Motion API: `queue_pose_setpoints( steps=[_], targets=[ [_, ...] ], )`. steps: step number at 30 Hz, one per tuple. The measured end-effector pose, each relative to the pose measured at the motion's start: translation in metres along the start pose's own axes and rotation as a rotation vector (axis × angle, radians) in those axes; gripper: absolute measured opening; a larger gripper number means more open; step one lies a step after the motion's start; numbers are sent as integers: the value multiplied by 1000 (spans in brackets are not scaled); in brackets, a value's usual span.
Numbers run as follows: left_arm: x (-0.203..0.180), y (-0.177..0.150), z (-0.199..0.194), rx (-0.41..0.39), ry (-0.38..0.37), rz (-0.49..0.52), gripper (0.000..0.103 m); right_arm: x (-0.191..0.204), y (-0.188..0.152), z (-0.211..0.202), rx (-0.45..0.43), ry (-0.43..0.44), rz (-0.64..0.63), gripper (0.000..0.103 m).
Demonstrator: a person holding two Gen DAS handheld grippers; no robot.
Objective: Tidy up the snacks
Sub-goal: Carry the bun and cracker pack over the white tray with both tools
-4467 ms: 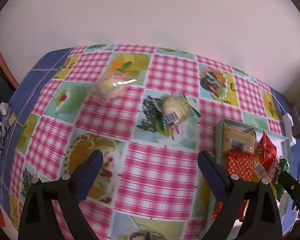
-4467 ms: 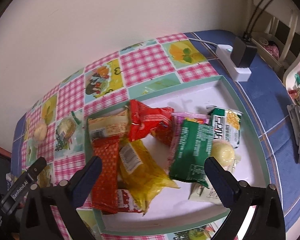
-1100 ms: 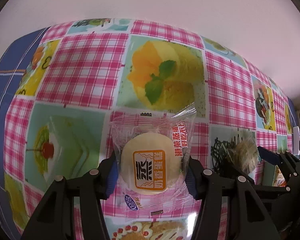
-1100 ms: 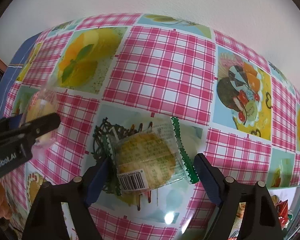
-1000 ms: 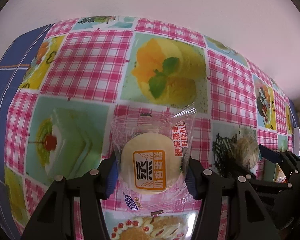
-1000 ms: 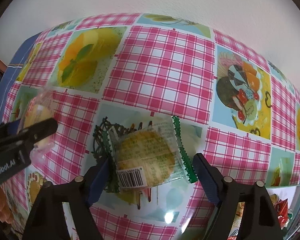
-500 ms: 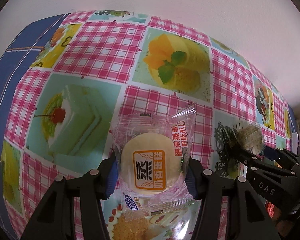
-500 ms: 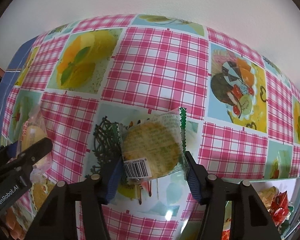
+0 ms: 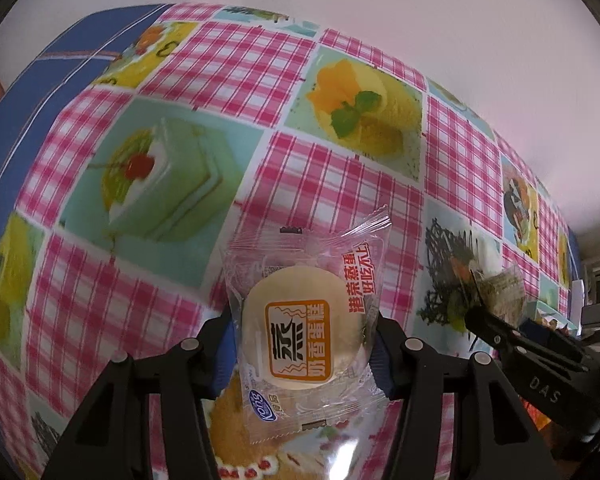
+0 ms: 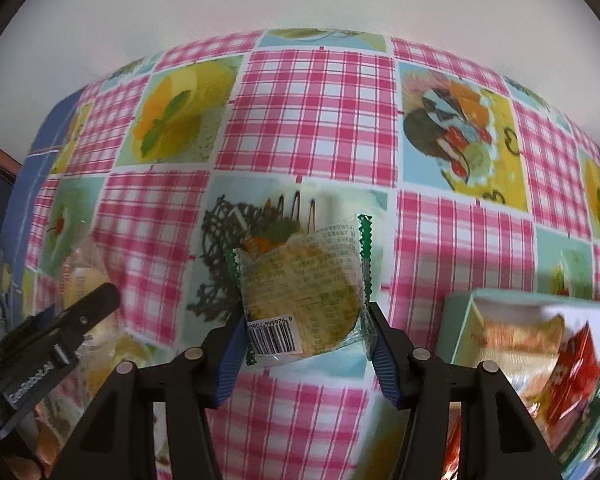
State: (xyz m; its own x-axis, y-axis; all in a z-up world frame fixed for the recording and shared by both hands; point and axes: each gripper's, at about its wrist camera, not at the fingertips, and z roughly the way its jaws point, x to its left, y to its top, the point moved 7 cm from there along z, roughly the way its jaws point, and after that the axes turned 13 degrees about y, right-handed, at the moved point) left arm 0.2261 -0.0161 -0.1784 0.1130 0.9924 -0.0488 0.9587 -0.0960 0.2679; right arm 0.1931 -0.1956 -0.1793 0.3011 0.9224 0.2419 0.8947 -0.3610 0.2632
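A clear-wrapped pale round steamed cake (image 9: 300, 332) with an orange label is pinched between the pads of my left gripper (image 9: 302, 344), clear of the checked tablecloth (image 9: 292, 64). My right gripper (image 10: 306, 352) is shut on a round yellow biscuit packet (image 10: 304, 292) with green serrated edges and a barcode, also held above the cloth. Each gripper shows in the other's view: the right gripper (image 9: 496, 320) at the right edge with its packet (image 9: 504, 292), the left gripper (image 10: 80, 312) at the lower left with the cake (image 10: 80, 276).
A pale green tray (image 10: 456, 320) stands at the lower right of the right wrist view, with a tan snack pack (image 10: 516, 340) and a red pack (image 10: 572, 368) in it. A white wall runs behind the table. Blue cloth borders the checked pattern at the left.
The right jaws have closed on the green-edged packet and raised it off the cloth. Both grippers have moved sideways with their packets, and the tray has come into the right wrist view.
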Motion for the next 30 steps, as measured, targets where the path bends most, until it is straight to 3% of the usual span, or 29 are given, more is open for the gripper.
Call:
queue_pose_setpoints(
  steps=[13, 30],
  targets=[
    [6, -60, -37, 17, -23, -96, 56, 8, -64, -63, -106, 122, 91, 59],
    [-20, -85, -107, -94, 1, -94, 56, 4, -118, -116, -225, 118, 128, 59]
  ],
)
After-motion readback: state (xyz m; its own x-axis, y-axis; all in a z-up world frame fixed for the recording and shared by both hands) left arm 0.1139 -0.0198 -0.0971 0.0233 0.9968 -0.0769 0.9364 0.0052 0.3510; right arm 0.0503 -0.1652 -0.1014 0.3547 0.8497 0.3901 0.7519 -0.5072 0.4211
